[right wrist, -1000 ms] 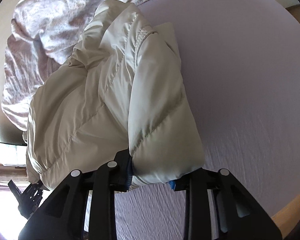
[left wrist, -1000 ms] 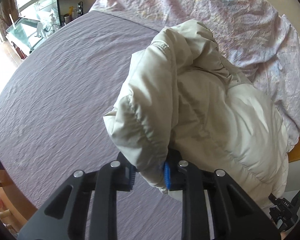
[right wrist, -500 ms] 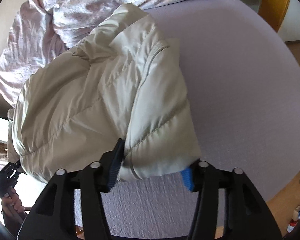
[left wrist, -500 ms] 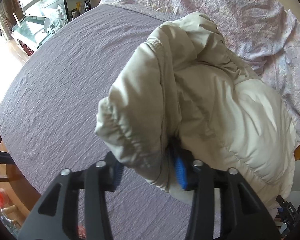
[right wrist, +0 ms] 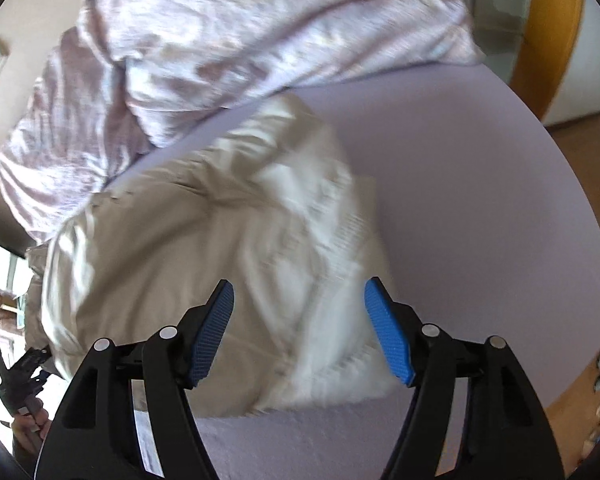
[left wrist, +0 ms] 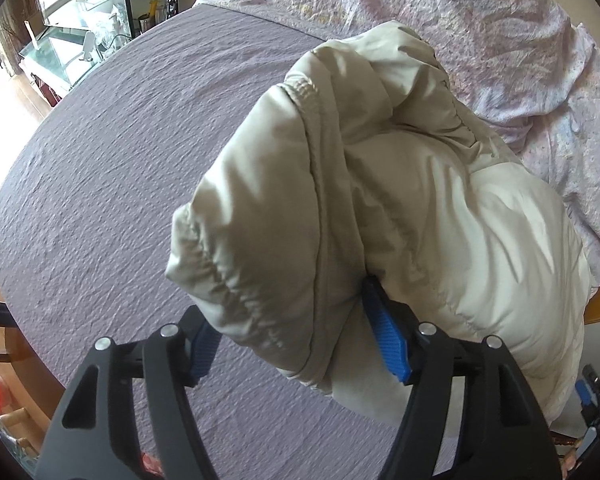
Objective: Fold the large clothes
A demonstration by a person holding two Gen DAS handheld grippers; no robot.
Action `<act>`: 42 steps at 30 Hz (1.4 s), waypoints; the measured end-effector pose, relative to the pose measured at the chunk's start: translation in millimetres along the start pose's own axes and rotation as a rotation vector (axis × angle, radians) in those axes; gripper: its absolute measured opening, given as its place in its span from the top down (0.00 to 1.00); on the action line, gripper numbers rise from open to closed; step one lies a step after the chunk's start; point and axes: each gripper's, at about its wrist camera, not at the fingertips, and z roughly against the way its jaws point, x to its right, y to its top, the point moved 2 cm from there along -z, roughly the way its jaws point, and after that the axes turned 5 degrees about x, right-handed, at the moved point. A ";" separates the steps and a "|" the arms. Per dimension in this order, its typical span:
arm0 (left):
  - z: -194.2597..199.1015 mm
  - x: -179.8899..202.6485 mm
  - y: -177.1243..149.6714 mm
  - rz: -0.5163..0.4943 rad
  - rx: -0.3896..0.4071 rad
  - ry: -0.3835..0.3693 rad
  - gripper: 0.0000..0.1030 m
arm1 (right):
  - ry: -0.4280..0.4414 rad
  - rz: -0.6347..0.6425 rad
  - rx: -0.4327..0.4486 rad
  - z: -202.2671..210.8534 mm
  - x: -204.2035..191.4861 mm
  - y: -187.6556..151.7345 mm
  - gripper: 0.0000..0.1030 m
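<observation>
On the bed [left wrist: 100, 168], motion-blurred jacket [right wrist: 204, 248] hides one pad between both wide-spread grippers [left wrist: 300, 344] [right wrist: 300, 332].

Bright window daylight, fisheye-curved edges, right wrist view motion-blurred, left sharp

Both wrist cams: close, jacket [left wrist: 400, 200] shared

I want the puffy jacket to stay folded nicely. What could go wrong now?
1. Both claws are wide open: the right claw is above the jacket, and the left claw only straddles it. The puffy sleeve may spring back and unfold.
2. The jacket lies right beside the rumpled quilt, so it could snag on it.
</observation>
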 end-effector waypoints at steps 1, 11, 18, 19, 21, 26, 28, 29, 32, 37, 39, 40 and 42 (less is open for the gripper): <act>0.0 -0.5 -0.1 0.001 0.000 -0.001 0.34 | 0.010 0.010 0.002 3.4 -4.2 -1.7 0.33; 2.8 -1.1 0.8 0.010 0.007 -0.018 0.34 | 0.168 0.163 -0.088 -17.3 -84.3 -24.6 0.57; 5.7 -2.9 1.4 0.018 0.010 -0.038 0.34 | 0.206 0.202 -0.150 -35.1 -116.9 -45.3 0.66; 5.6 -3.1 1.6 0.019 0.010 -0.039 0.34 | 0.203 0.203 -0.154 -37.3 -118.2 -46.3 0.66; 5.5 -3.2 1.8 0.020 0.010 -0.042 0.34 | 0.204 0.192 -0.170 -44.0 -119.6 -48.3 0.66; 5.1 -3.9 3.7 0.026 0.008 -0.049 0.30 | 0.171 0.200 -0.201 -64.6 -123.2 -54.9 0.66; 4.4 -4.3 5.4 0.027 0.008 -0.054 0.28 | 0.157 0.200 -0.211 -72.2 -124.7 -56.6 0.66; 3.8 -4.3 6.2 0.028 0.007 -0.056 0.27 | 0.147 0.207 -0.217 -76.4 -126.2 -57.6 0.66; 1.4 -4.1 8.7 0.034 0.007 -0.058 0.24 | 0.129 0.219 -0.227 -85.8 -130.1 -60.2 0.66; -5.7 -4.3 12.6 0.069 0.001 -0.081 0.20 | 0.124 0.217 -0.229 -90.1 -129.9 -61.2 0.66; -9.6 -5.3 14.2 0.092 -0.006 -0.097 0.20 | 0.126 0.219 -0.224 -90.4 -129.3 -61.9 0.66; -11.0 -5.7 14.4 0.101 -0.007 -0.102 0.20 | 0.127 0.221 -0.220 -89.7 -129.3 -62.8 0.66; -13.6 -6.2 15.3 0.116 -0.010 -0.112 0.20 | 0.126 0.226 -0.214 -88.0 -129.5 -63.8 0.67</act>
